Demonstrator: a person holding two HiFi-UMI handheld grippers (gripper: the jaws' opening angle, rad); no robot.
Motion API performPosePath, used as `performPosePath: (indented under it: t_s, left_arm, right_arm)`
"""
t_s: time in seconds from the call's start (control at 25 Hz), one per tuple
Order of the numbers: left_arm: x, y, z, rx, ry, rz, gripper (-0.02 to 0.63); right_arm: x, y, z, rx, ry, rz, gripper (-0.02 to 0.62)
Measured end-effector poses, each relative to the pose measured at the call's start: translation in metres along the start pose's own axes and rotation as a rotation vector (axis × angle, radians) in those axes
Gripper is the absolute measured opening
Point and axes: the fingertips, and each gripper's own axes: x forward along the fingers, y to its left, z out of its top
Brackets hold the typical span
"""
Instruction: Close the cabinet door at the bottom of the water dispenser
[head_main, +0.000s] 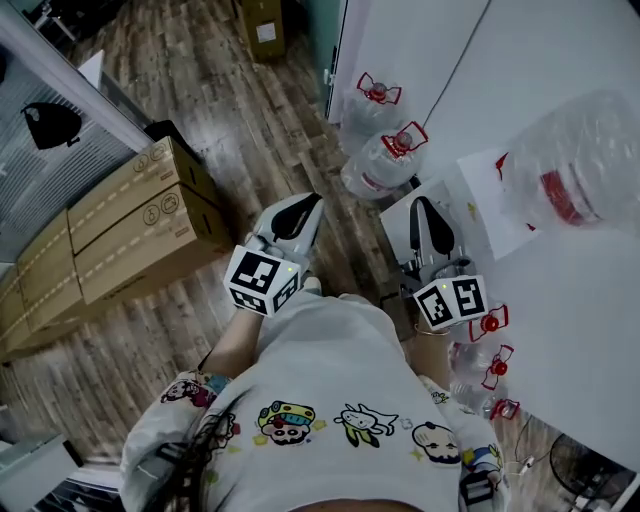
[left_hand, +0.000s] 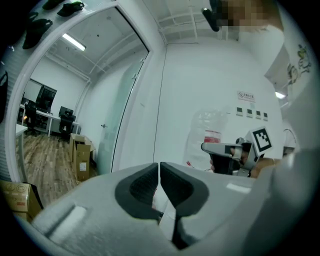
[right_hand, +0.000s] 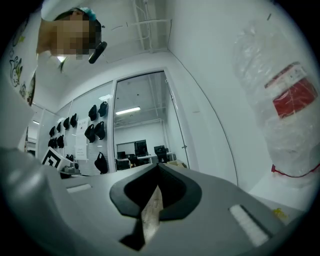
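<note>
The water dispenser is a white body at the right, seen from above, with a big clear bottle on top; that bottle also fills the right of the right gripper view. I cannot make out its bottom cabinet door in any view. My left gripper is held up in front of me, its jaws together with nothing between them. My right gripper hangs beside the dispenser, level, with its jaws shut and empty. Each gripper shows in the other's view.
Stacked cardboard boxes stand on the wood floor at the left. Two spare water bottles lie against the white wall ahead, and more bottles sit at my right side. A glass partition and door is on the left.
</note>
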Motion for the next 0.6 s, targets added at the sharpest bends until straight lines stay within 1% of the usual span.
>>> performPosePath:
  t_s: [0.08,0.16,0.4,0.6]
  left_arm:
    - [-0.009,-0.003,0.002,0.005,-0.009,0.005,0.000]
    - [-0.017,-0.005,0.000,0.007,-0.012,0.020,0.000]
    - [-0.041,-0.002,-0.005,0.021,-0.009,0.081,0.000]
    - [-0.050,-0.004,-0.009,0.046,0.004,0.095,0.000]
  right_arm:
    - [-0.008,0.005,0.001,0.003,-0.011,0.004,0.011]
    - [-0.017,0.007,-0.003,0.007,-0.011,0.004,0.011]
    - [-0.040,0.010,-0.023,0.026,0.034,0.006,0.011]
    - [-0.053,0.006,-0.034,0.039,0.056,-0.017,0.009]
